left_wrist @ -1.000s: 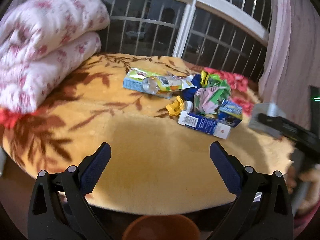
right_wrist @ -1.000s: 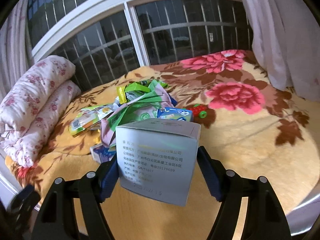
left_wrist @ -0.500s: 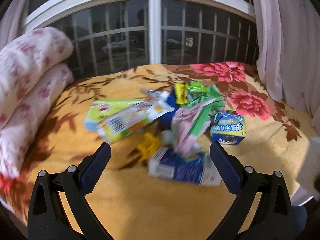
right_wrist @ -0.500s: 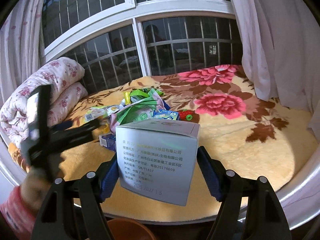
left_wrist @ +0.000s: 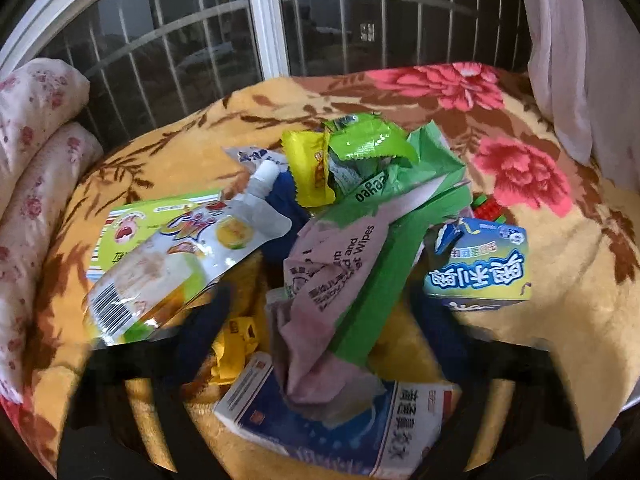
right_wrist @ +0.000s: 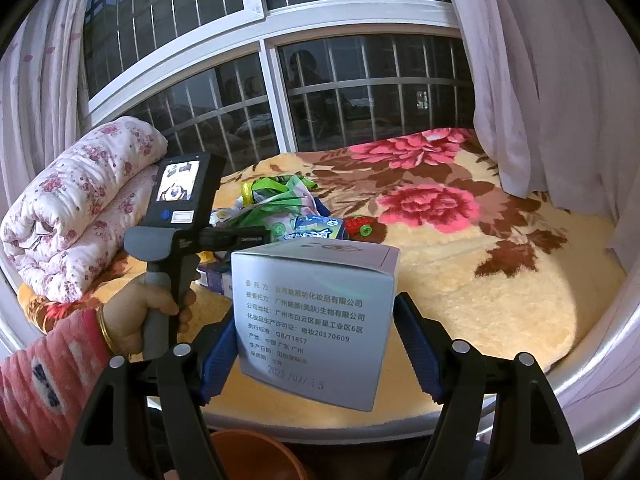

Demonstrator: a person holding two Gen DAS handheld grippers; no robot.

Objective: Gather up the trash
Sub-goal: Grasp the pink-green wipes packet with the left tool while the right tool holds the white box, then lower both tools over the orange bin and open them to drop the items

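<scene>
Right gripper [right_wrist: 320,344] clamps grey box [right_wrist: 314,320]; left gripper [left_wrist: 320,336] spread wide over wrapper pile [left_wrist: 348,248].

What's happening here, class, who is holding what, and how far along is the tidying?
A person is clearing trash from a bed with a gripper in each hand. The right gripper is clamped on a grey printed box, held above an orange bin at the bed's edge. The left gripper, open, is among the pile, its fingers either side of a pink and green wipes pack. A juice pouch and blue cartons are uncollected.
</scene>
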